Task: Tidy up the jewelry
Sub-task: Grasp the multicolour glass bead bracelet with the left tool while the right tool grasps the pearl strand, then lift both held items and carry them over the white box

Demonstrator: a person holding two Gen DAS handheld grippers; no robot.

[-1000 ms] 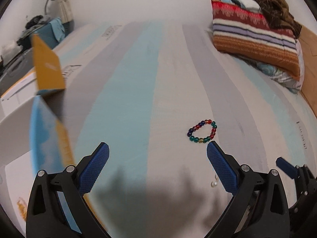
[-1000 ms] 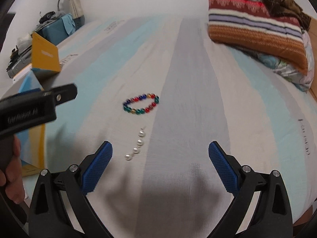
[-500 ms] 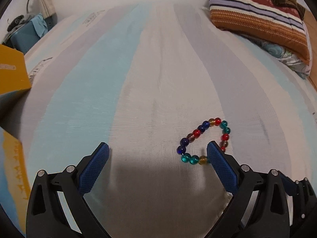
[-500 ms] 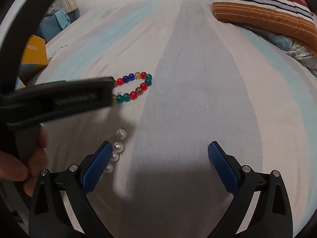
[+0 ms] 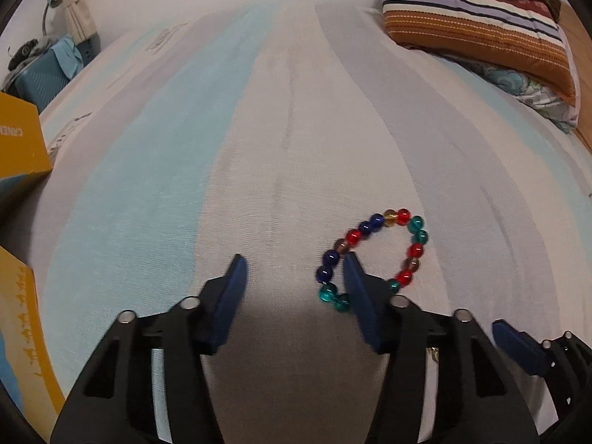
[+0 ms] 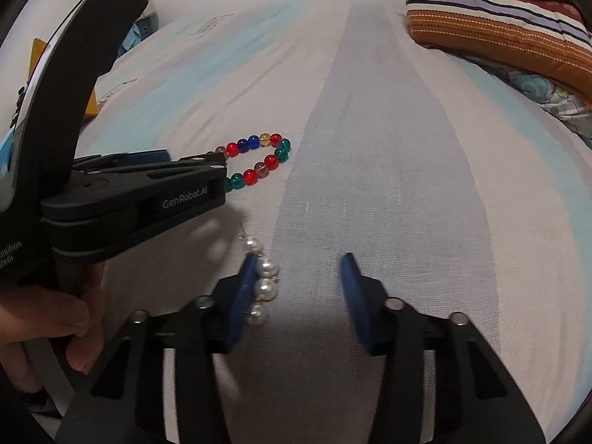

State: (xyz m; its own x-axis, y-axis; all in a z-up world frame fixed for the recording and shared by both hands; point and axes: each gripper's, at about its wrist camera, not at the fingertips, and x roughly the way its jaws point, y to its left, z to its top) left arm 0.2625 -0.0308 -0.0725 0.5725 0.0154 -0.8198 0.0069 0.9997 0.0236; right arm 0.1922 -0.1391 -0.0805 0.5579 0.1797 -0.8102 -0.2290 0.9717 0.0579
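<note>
A bracelet of coloured glass beads [image 5: 416, 249] lies on the striped bed sheet [image 5: 259, 129]. My left gripper [image 5: 294, 270] is down over its left side, jaws closing. The right finger stands inside the loop, the blue beads lie just inside it, and the left finger is well clear of them. A short pearl strand [image 6: 267, 288] lies nearer. My right gripper [image 6: 298, 270] is also closing, with the pearls against its left finger and a wide gap to the right one. In the right wrist view the left gripper [image 6: 148, 185] covers part of the bracelet [image 6: 259, 159].
A yellow box [image 5: 18, 140] stands at the bed's left edge, with a blue bag [image 5: 40, 77] beyond it. A striped pillow [image 5: 473, 18] and bedding lie at the far right. A person's hand [image 6: 55, 314] holds the left gripper's handle.
Both grippers have sunk toward the sheet and their jaws have narrowed from wide open. The left one moved onto the bead bracelet, the right one onto the pearls.
</note>
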